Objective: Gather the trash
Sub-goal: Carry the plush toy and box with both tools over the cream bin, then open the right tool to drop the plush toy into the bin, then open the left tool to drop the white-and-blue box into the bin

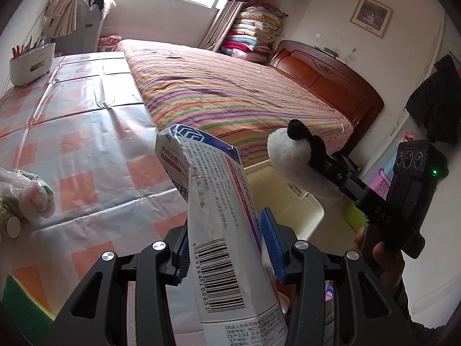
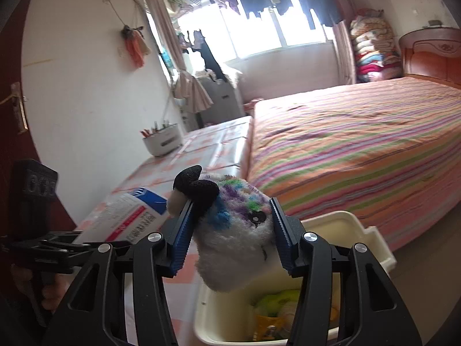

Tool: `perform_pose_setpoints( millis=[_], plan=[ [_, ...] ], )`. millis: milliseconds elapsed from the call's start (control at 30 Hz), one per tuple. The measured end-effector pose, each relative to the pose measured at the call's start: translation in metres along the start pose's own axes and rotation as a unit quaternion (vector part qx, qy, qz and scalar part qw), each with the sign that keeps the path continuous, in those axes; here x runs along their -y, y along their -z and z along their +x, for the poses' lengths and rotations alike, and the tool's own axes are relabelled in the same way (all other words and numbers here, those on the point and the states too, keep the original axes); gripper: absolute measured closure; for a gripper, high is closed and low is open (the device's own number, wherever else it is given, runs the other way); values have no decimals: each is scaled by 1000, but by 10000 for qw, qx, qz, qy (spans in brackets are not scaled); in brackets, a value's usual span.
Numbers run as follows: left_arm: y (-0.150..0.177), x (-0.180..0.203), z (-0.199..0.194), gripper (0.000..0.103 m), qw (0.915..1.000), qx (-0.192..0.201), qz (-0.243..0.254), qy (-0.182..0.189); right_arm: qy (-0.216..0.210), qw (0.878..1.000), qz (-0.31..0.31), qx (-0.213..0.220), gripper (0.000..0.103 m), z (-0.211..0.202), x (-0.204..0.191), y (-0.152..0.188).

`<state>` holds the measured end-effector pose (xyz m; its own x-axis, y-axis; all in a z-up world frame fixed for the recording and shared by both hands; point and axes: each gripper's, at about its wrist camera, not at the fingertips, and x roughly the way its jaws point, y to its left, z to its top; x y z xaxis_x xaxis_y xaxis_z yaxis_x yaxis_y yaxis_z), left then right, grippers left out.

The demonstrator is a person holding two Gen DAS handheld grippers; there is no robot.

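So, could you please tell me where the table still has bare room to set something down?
The checked tablecloth is bare from the white pen holder down to the table edge by the bed. The near left corner is crowded by a rolled bundle.

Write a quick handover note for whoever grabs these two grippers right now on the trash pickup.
Left gripper: shut on a crumpled medicine box.
Right gripper: shut on a fluffy plush toy.
Bin: cream, on the floor between table and bed, just below and ahead of both grippers; some trash is already inside.
Table: a rolled wad lies at its left edge.
Done: both items picked up.
Left: drop both into the bin, then likely fetch the wad.
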<state>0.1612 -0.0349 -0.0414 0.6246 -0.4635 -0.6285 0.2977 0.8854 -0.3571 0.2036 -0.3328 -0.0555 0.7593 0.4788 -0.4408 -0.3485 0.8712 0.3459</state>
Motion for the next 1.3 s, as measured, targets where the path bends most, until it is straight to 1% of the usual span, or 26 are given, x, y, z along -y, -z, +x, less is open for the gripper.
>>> perform_pose_setpoints(
  millis=[133, 200, 300, 367, 467, 600, 833, 933, 1133, 1200, 1233, 1300],
  plan=[
    [2, 8, 5, 60, 9999, -61, 93, 47, 309, 9995, 52, -50, 51, -1, 9, 4],
    [2, 11, 7, 60, 9998, -90, 129, 77, 402, 9991, 124, -77, 48, -2, 14, 6],
    [2, 17, 10, 60, 9997, -114, 186, 96, 492, 9983, 293, -100, 43, 0, 22, 7],
    [1, 21, 11, 60, 9996, -129, 217, 125, 522, 9978, 396, -80, 34, 0, 25, 6],
    [0, 26, 14, 60, 9993, -153, 285, 163, 483, 9975, 516, -30, 32, -4, 28, 5],
    [-2, 31, 19, 60, 9990, -205, 325, 220, 463, 9972, 585, 62, 32, -5, 26, 3],
    [-4, 36, 32, 60, 9981, -361, 342, 352, 599, 9938, 795, 487, 31, -28, 33, -3],
    [-6, 40, 39, 59, 9974, -463, 371, 406, 637, 9920, 915, 598, 31, -33, 38, -3],
    [-5, 53, 51, 57, 9962, -559, 519, 417, 616, 9909, 982, 678, 31, -33, 40, -4],
    [-5, 58, 56, 56, 9961, -593, 547, 367, 613, 9908, 983, 696, 31, -32, 39, -3],
    [-6, 61, 57, 56, 9959, -602, 575, 345, 603, 9909, 983, 698, 31, -31, 39, -3],
    [-8, 65, 59, 42, 9959, -569, 614, 334, 596, 9907, 991, 714, 31, -31, 38, -3]
  ],
)
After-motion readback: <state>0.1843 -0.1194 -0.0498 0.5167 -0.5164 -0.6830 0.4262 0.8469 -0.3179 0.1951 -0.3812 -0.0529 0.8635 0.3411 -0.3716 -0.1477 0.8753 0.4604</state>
